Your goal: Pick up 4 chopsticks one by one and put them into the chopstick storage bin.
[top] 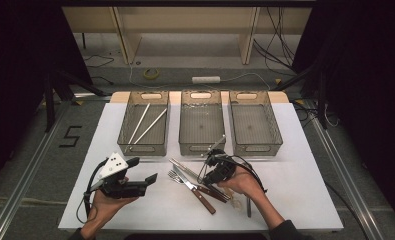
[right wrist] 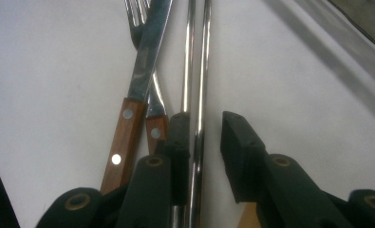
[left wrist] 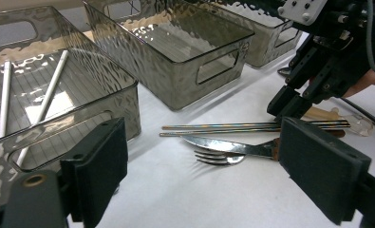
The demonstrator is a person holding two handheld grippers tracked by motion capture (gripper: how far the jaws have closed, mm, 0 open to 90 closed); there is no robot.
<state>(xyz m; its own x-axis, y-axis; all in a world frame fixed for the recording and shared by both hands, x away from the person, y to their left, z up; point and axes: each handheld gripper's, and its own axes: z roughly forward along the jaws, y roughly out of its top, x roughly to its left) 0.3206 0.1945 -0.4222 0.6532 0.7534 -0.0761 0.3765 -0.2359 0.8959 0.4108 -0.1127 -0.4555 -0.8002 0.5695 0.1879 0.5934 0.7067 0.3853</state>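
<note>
I see the white surface point(top: 295, 200) carrying three clear grey bins in a row at its far edge. The left bin point(top: 144, 122) holds two white sticks point(top: 150, 126) lying loose on its floor, while the middle bin point(top: 201, 121) and the right bin point(top: 254, 121) have nothing in them that I can make out. My left hand-held gripper point(top: 147, 172) hovers over the near left of the surface, jaws wide with nothing between them. My right hand-held gripper point(right wrist: 201, 142) is down at the cutlery pile in front of the middle bin, jaws narrowed around one of the two metal chopsticks point(right wrist: 201, 95); a gap remains beside the right pad. Just beside them lie a wooden-handled knife point(right wrist: 128, 128) and a fork point(left wrist: 220, 158).
</note>
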